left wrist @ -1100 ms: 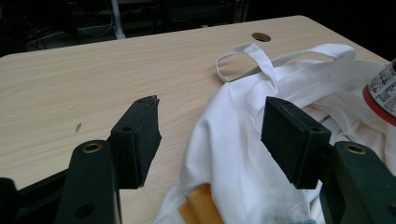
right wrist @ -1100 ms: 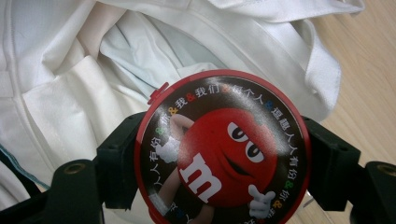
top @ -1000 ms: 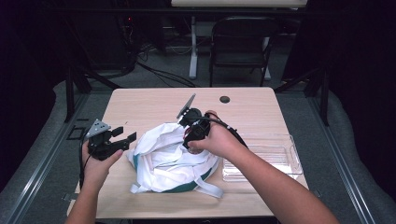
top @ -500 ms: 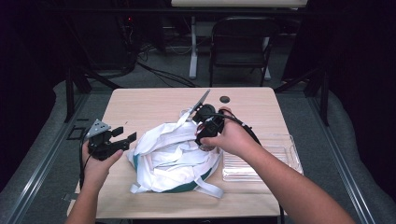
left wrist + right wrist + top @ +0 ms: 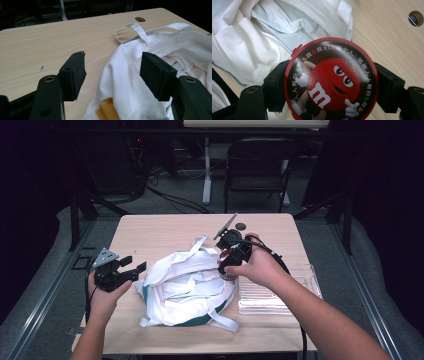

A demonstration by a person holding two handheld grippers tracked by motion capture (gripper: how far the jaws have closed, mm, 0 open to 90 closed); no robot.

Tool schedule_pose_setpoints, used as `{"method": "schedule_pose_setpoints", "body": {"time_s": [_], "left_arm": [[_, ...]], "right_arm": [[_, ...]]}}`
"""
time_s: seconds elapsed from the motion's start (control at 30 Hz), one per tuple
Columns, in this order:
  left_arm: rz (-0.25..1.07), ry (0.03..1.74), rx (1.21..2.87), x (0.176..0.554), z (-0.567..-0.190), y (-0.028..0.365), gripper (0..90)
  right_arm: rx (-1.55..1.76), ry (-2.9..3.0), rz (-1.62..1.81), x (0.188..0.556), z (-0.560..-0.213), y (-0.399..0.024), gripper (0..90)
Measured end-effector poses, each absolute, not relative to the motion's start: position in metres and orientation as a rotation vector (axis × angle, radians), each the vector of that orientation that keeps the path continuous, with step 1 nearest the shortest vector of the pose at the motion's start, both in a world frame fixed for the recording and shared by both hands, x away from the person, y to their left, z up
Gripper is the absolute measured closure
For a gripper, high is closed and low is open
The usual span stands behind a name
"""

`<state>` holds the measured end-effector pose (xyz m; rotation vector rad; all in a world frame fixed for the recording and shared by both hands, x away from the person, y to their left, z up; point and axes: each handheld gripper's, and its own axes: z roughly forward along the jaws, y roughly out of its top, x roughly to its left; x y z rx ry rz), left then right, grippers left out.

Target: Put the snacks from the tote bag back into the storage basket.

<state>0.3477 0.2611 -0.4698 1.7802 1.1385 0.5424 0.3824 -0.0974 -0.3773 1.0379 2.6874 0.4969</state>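
Our right gripper (image 5: 332, 87) has its two black jaws partly closed on the rim of a round tin (image 5: 331, 79), red-edged with a red candy figure on its lid, and the pads press on it from both sides. The tin hangs clear above the white bag (image 5: 187, 287), over the bag's far right edge, with bare wood just beyond it. Our left gripper (image 5: 112, 72) stands with its jaws wide apart and nothing between the pads; it hovers just off the bag's left edge, and a fold of the bag's cloth lies below the gap. The bag sprawls crumpled across the middle of the table (image 5: 165, 232), one loop handle (image 5: 131, 31) lying flat on the wood behind it. Behind the bag the tabletop runs open to the far edge, broken by a small round hole (image 5: 415, 18). Right of the bag sits a clear plastic tray (image 5: 280, 292), close against the table's right edge.
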Motion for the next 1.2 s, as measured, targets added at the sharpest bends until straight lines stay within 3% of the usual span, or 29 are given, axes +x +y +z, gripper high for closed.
{"method": "schedule_pose_setpoints", "body": {"time_s": [1.2], "left_arm": [[0.542,1.144,1.776,0.348,-0.47,0.262,37.1]], "right_arm": [[1.103,2.66,0.425,0.376,-0.383,-0.131,25.1]]}}
